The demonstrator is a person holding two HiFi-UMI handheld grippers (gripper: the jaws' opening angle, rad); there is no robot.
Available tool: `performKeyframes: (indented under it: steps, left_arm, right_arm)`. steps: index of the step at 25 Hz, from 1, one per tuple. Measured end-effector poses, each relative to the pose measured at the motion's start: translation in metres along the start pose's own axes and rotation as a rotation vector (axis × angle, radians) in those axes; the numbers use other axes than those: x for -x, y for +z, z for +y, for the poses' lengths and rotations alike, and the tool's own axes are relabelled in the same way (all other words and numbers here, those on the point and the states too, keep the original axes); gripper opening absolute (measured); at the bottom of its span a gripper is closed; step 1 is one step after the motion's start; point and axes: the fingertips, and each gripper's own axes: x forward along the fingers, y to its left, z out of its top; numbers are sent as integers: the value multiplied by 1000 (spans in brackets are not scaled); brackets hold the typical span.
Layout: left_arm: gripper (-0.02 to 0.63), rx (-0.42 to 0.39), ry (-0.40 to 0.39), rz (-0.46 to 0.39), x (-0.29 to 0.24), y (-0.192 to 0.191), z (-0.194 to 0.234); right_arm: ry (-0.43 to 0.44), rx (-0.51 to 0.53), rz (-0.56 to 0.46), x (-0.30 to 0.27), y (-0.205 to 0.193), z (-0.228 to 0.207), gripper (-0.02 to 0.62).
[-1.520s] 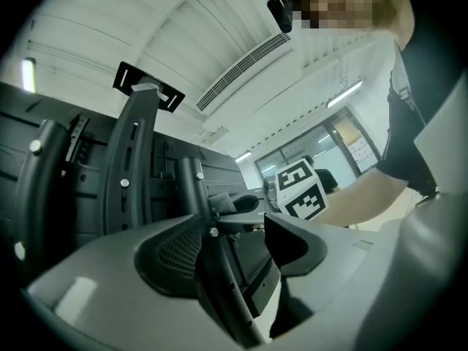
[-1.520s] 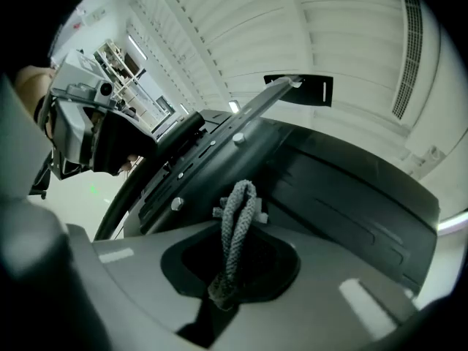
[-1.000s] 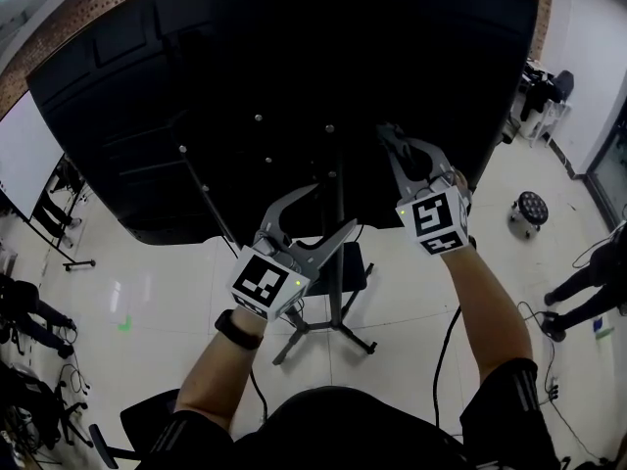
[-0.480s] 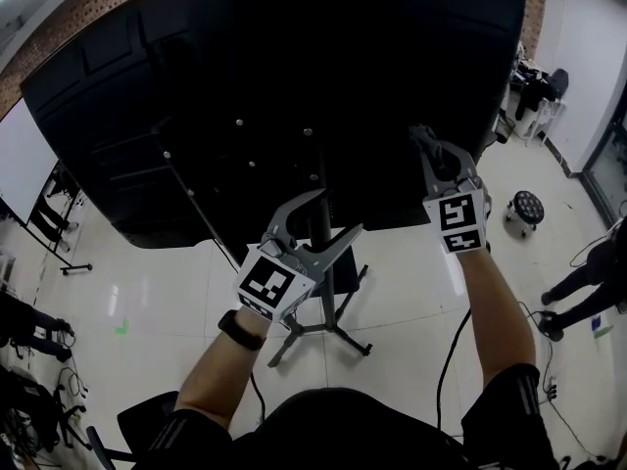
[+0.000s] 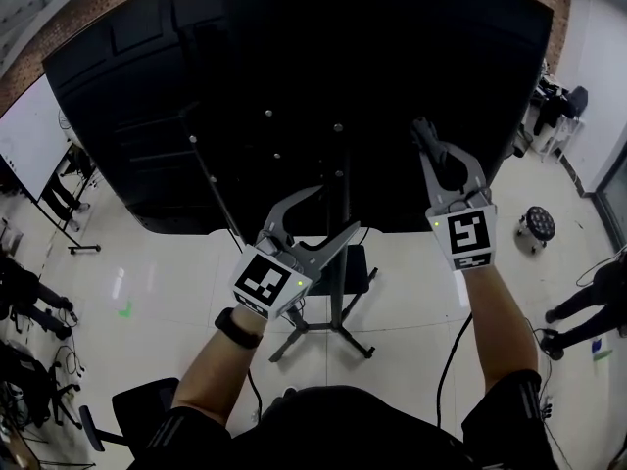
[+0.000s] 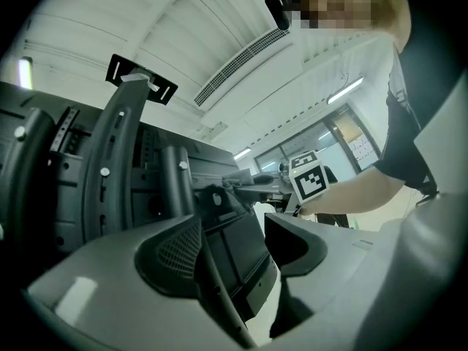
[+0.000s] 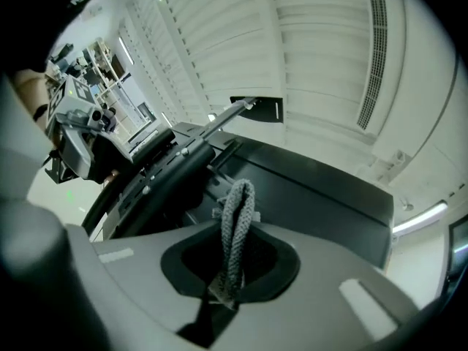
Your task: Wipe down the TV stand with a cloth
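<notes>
The right tongs [image 5: 423,133], pinching the grey cloth [image 7: 235,225], have slid rightward along the back of the TV [image 5: 294,57]. The left tongs [image 5: 331,213] stay spread and empty beside the stand pole [image 5: 340,272].

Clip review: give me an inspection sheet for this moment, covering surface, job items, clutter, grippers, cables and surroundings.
Surface: black TV back panel on its stand; dirt cannot be told.
Job's things: grey cloth, folded, held in the right gripper.
Clutter: nothing seen.
Grippers: left gripper open, empty; right gripper shut on the cloth, raised at the panel.
Cables: black cable running across the floor.
Surroundings: white tiled floor, round stool, bystanders' legs.
</notes>
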Motion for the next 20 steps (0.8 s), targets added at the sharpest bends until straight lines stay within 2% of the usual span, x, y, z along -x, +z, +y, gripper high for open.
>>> performKeyframes:
  steps: [8, 16, 20]
  left_arm:
    - [291, -31, 68, -37, 47, 11, 46]
    - [291, -35, 125, -34, 115, 25, 109]
    - [291, -53, 160, -74, 152, 28, 146]
  right_arm:
    - [73, 74, -125, -23, 91, 56, 26]
    - [142, 103, -159, -68, 161, 131, 26]
    - [180, 143, -156, -87, 198, 175, 26]
